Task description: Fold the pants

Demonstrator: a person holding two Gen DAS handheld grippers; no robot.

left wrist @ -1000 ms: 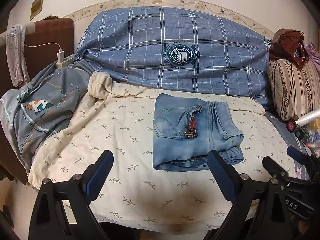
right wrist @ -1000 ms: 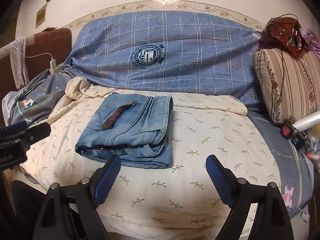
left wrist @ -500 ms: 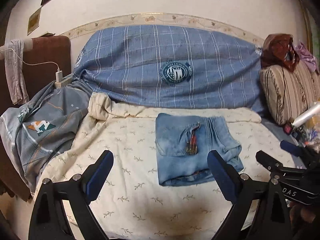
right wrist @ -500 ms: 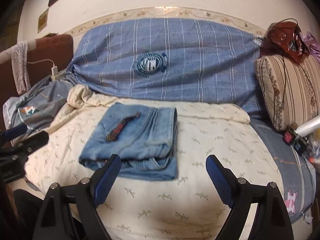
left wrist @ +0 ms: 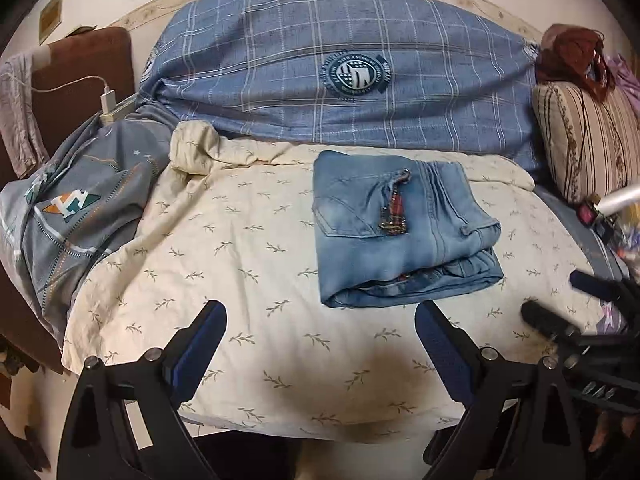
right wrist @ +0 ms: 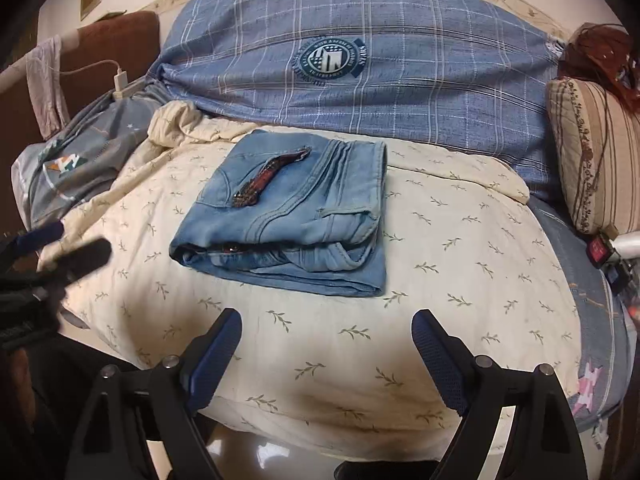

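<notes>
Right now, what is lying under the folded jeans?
The folded jeans rest on a cream quilt with a leaf print, which shows all around them. Whatever lies beneath that quilt is covered and cannot be seen.
</notes>
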